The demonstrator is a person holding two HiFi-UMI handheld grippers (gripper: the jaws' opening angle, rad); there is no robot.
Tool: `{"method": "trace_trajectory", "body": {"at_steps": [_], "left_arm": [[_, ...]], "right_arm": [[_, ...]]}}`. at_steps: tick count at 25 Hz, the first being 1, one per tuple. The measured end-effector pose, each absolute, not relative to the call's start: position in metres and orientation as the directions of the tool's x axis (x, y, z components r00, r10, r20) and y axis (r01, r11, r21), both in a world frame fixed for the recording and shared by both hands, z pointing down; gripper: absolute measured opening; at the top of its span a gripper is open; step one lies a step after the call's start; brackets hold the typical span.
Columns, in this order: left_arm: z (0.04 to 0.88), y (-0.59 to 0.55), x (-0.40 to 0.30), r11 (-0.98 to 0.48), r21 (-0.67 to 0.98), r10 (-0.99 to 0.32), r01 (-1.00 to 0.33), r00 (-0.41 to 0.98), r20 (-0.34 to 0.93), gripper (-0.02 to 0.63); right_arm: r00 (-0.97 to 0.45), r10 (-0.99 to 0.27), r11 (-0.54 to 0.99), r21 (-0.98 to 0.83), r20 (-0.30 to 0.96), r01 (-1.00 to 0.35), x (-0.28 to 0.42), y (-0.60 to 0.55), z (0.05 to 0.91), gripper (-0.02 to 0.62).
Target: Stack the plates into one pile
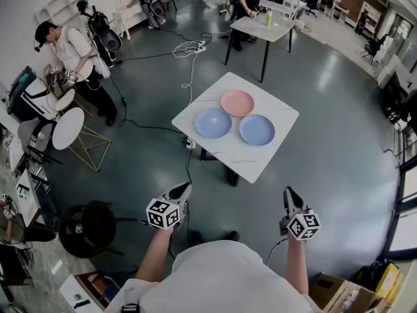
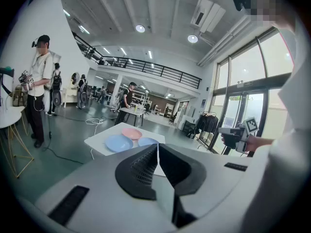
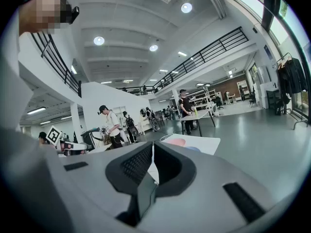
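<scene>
Ahead, well beyond both grippers, a white table (image 1: 251,160) set cornerwise on the grey floor (image 1: 332,116). On it, three plates lying singly, unstacked: pink plate (image 1: 237,102) at the far side, one blue plate (image 1: 213,122) to its near left, second blue plate (image 1: 257,130) to its near right. Rims close together; touching or not, hard to tell. Near corner and near edges of the top bare.

At the near left, left gripper (image 1: 184,189) held up with jaws closed together, nothing between them. At the near right, right gripper (image 1: 288,192) with jaws likewise pressed together and empty. Both well apart from the table and from each other.

Open floor between the grippers and the table, and along its right side. On the left, a cable (image 1: 191,77) trailing over the floor toward the table's left corner. Farther left, a round side table (image 1: 67,128) on a wire frame, a person (image 1: 70,49) beside it. Far beyond, a second table (image 1: 260,27), well apart from the plates.
</scene>
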State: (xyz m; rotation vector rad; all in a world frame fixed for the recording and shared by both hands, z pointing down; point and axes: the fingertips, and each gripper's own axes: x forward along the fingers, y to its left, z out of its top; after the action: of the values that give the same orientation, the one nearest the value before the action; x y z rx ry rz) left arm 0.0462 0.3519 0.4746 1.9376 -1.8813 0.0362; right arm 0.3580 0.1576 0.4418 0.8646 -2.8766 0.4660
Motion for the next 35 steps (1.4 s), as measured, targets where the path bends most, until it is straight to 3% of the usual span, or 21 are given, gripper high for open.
{"method": "trace_trajectory", "body": {"at_steps": [35], "left_arm": [[0.488,0.333,0.094,0.098,0.288,-0.938,-0.953,0.008,0.346,0.023]], "right_arm": [[-0.856,-0.466,0.809,-0.283,0.225,-0.515,0.401,0.127,0.462,0.032]]}}
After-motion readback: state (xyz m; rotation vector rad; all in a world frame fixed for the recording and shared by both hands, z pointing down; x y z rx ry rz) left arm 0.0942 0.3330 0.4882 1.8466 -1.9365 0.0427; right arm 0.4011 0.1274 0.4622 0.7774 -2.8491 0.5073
